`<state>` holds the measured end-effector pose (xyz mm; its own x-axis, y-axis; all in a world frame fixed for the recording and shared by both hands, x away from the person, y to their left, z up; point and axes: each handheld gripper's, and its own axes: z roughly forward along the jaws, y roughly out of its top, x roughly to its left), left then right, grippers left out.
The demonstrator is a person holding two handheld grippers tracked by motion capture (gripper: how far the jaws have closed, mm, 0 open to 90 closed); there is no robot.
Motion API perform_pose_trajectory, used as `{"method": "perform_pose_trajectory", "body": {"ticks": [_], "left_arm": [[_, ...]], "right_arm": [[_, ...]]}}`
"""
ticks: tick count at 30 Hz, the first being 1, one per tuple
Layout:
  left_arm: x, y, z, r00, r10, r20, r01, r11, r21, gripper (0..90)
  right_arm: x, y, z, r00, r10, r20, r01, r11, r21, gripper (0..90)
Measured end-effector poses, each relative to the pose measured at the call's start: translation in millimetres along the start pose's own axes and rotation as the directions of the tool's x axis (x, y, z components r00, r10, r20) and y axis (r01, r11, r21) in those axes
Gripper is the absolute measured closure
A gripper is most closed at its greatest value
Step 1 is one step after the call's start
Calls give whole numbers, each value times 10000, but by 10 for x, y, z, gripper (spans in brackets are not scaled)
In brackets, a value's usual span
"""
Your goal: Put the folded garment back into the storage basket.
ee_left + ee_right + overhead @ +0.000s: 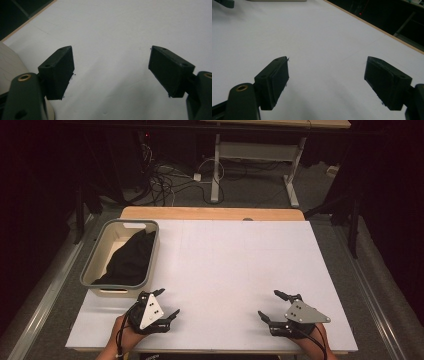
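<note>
A grey plastic basket (pixel 93 263) stands at the left side of the white table (pixel 235 255), with a black cloth (pixel 131 258) lying inside it. My left gripper (pixel 167 304) rests near the table's front edge, just in front of the basket, open with nothing between its jaws (pixel 111 72). The basket's pale wall (pixel 10 67) shows at the left of the left gripper view. My right gripper (pixel 269 305) rests near the front right of the table, also open and empty (pixel 325 82).
The table's wooden back edge (pixel 212 213) runs behind the white sheet. Beyond it on the floor are cables (pixel 165 177) and the legs of another desk (pixel 216 165). Dark curtains close both sides.
</note>
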<state>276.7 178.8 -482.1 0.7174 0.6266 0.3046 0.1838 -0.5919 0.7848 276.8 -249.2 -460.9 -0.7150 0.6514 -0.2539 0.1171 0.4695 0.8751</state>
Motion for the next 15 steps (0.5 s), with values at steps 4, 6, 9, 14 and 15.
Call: {"method": "perform_pose_trajectory", "body": {"ticks": [4, 6, 9, 14, 15], "left_arm": [[-7, 11, 4, 10000, 4, -88, -4, 10000, -1, 202], [-8, 14, 7, 10000, -33, -71, 33, 10000, -6, 202], [-15, 17, 12, 10000, 35, -68, -34, 10000, 41, 201], [-19, 8, 17, 10000, -39, -44, 39, 10000, 29, 202], [-21, 7, 16, 10000, -15, -58, 15, 10000, 58, 202]], "right_arm": [[-7, -3, -1, 10000, -3, -16, 3, 10000, -13, 202], [-15, -6, -3, 10000, 20, -51, -20, 10000, -49, 202], [-21, -10, -2, 10000, 29, -45, -29, 10000, -31, 202], [-21, -9, -3, 10000, 22, -35, -22, 10000, -27, 202], [-23, -8, -4, 10000, 28, -26, -28, 10000, -19, 202]]}}
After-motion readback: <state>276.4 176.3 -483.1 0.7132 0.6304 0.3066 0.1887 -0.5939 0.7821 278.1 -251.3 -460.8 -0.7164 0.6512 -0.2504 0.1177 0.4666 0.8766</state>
